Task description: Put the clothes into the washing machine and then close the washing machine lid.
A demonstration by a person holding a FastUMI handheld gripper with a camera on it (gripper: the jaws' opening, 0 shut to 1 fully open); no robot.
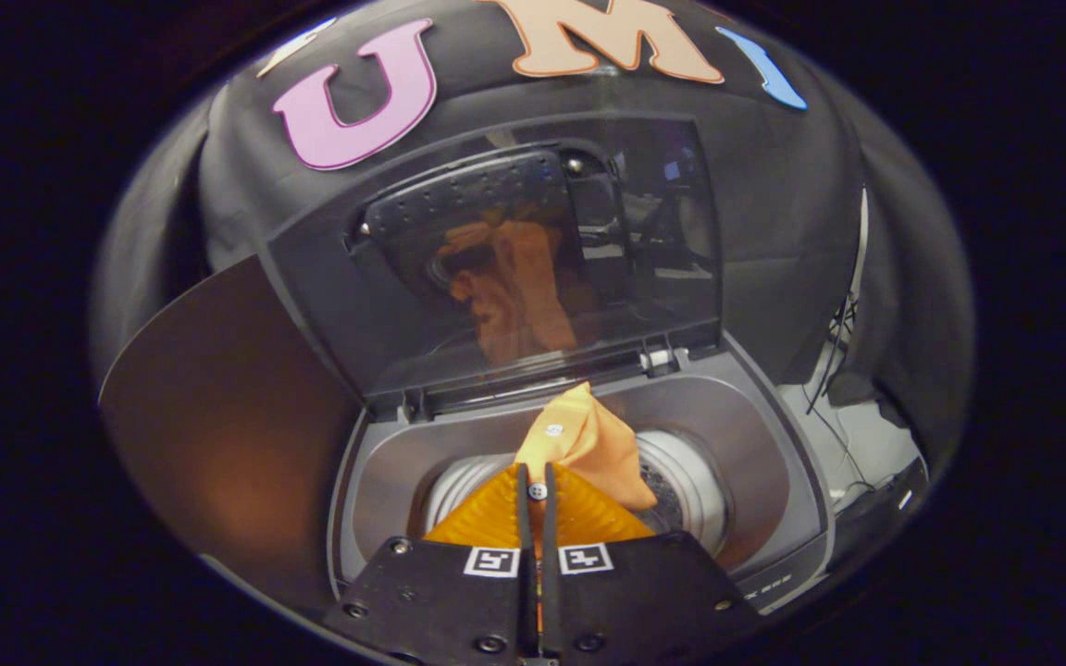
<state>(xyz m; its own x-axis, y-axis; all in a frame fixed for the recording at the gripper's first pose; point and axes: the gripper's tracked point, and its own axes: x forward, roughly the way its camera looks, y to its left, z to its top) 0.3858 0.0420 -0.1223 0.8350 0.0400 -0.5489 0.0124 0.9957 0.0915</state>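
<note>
The gripper (pixel 538 488) hangs directly above the open top of the washing machine (pixel 778 481), looking down into it. Its two fingers (pixel 496 518) are drawn together until barely a slit remains between them, and a fold of orange cloth (pixel 588 439) is pinched at their tips. Both fingers press on the fabric, so the grasp appears firm.

The cloth stands up in a peak just ahead of the fingertips and drapes away to the right and far side. A small pale tag or button sits on it near the peak. The lower part of the cloth hangs over the mouth of the drum (pixel 690 490); whether any of it touches the drum wall cannot be told, since the fingers cover the near part.

The drum is a pale ribbed ring seen to the left and right of the fingers, set within the grey top deck of the machine. A darker perforated patch shows inside the drum on the right, beside the cloth.

The lid (pixel 533 268) is raised, standing nearly upright at the far side of the opening on its hinge. Its dark glossy panel carries an orange reflection of the cloth.

A brown panel (pixel 218 416) stands just beside the machine on the left. On the right, thin dark cables (pixel 834 370) hang over a pale surface beyond the machine's edge. Black cloth (pixel 774 185) backs the whole scene behind the lid.
</note>
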